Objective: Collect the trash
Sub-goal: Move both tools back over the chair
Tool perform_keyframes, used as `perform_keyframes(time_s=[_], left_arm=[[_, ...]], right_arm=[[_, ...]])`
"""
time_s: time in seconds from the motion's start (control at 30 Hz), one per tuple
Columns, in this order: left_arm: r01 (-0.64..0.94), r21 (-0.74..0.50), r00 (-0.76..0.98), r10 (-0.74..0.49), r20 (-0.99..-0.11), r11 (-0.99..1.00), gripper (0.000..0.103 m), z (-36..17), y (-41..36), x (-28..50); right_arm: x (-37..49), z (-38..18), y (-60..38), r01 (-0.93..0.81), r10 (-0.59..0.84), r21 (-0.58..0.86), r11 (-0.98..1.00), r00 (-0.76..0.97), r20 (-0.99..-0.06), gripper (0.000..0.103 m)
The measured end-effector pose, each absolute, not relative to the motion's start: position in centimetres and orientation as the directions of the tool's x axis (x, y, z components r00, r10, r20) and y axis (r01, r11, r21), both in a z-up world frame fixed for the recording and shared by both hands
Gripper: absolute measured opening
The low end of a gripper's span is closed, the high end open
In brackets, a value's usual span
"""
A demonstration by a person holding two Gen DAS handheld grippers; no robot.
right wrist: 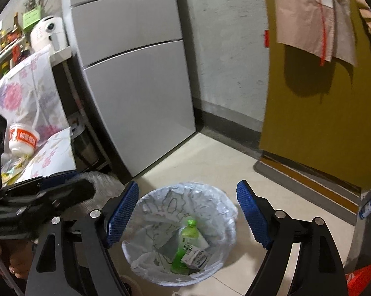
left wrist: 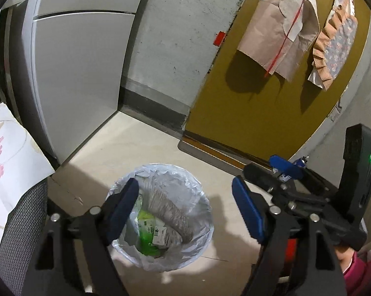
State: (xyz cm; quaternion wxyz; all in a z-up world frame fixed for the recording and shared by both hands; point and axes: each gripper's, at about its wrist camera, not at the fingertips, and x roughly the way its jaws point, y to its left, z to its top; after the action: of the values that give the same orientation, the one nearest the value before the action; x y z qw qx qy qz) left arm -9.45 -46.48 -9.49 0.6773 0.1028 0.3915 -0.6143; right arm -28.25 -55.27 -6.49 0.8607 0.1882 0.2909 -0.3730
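A round trash bin with a clear liner (left wrist: 197, 192) (right wrist: 217, 197) stands on the pale floor. A green bottle (right wrist: 185, 249) (left wrist: 146, 236) and a small white carton (right wrist: 195, 259) (left wrist: 162, 235) lie inside it. My left gripper (left wrist: 185, 212) is open and empty, held above the bin. My right gripper (right wrist: 187, 217) is open and empty, also above the bin. The right gripper shows in the left wrist view (left wrist: 284, 170), to the right of the bin. The left gripper shows in the right wrist view (right wrist: 44, 194) at the left.
A grey fridge (right wrist: 136, 93) stands behind the bin on the left. A mustard door (right wrist: 321, 113) with hanging cloths is on the right. A table with a floral cloth (right wrist: 47, 157) holds a white and orange cup (right wrist: 22, 140) and some litter.
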Motion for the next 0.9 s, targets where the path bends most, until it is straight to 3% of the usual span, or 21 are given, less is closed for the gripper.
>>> perform_keyframes(time_s=[0.1,0.37,0.67,0.9], left_arm=[[0.912,-0.322,-0.046,-0.716,-0.697,0.254,0.078,-10.3,-46.9,-9.3],[0.904,-0.276,0.053,-0.725,-0.687,0.328,0.078,-9.6,-44.6,-8.2],[0.843,-0.121,0.313,-0.661,-0.681,0.524,0.078,-8.0,-36.9,-6.1],[0.743,-0.100,0.430,-0.587,-0.686,0.661,0.078,-7.0,-29.3,-3.3]], right_arm=[[-28.6,-6.5,-55.7,0.758,-0.531,0.130,0.639,0.556,-0.640,0.082],[-27.7,-6.2,-54.9,0.735,-0.513,0.142,0.662,0.584,-0.629,0.082],[-25.0,-3.4,-51.9,0.669,-0.485,0.149,0.728,0.657,-0.578,0.082],[-19.4,-1.3,-46.2,0.512,-0.367,0.126,0.850,0.746,-0.555,0.082]])
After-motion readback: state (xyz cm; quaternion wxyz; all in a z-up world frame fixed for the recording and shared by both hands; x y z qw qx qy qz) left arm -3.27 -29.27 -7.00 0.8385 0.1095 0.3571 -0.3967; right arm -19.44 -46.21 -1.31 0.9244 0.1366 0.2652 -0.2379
